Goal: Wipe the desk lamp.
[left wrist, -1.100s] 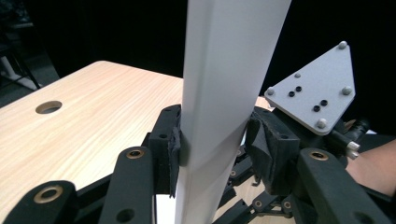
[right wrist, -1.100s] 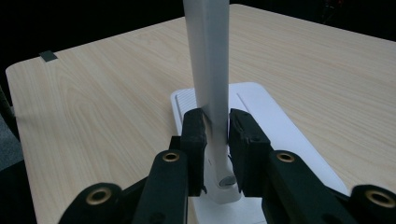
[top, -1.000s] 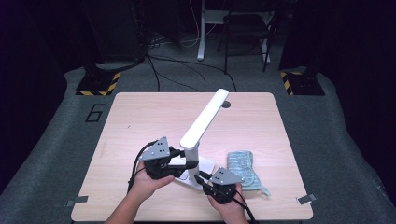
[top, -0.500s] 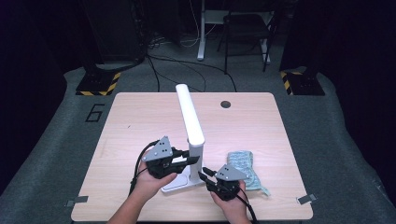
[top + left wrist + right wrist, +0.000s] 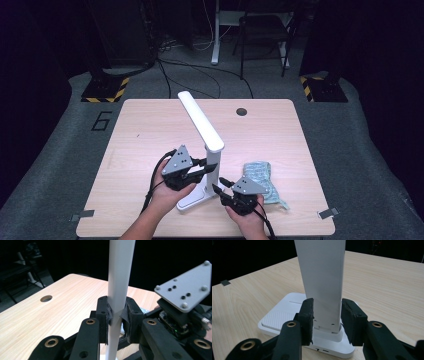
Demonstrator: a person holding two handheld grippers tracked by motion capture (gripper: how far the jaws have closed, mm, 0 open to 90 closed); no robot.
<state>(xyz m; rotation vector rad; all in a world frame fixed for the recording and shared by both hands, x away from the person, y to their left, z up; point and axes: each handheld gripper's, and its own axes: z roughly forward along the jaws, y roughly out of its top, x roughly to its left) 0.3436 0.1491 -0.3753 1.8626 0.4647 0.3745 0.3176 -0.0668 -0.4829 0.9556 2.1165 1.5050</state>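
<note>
White lamp: it stands near the front edge of the table (image 5: 150, 125); the lamp (image 5: 210, 160) has its post upright on the flat base (image 5: 192, 200), and the long head (image 5: 200, 120) slants up and away from the post top toward the far side.
Change in the lamp: a second ago the head lay stretched out toward the far right corner; now it has swung round to point far left, so you have unfolded and turned it.
Left gripper: your left gripper (image 5: 204, 169) sits just left of the post, its pads pinching the post (image 5: 117, 305) hard from both sides.
Right gripper: your right gripper (image 5: 221, 186) sits just right of the base; its jaws have just been opening, and they now stand spread beside the lower post (image 5: 324, 290) with a gap on the right side, so they grip nothing.
Cloth: a blue-green cloth (image 5: 262, 177) lies just right of the lamp, untouched.
Meaning: you seem done positioning; your left grip alone steadies the lamp, so ease off gently or it may tip.
</note>
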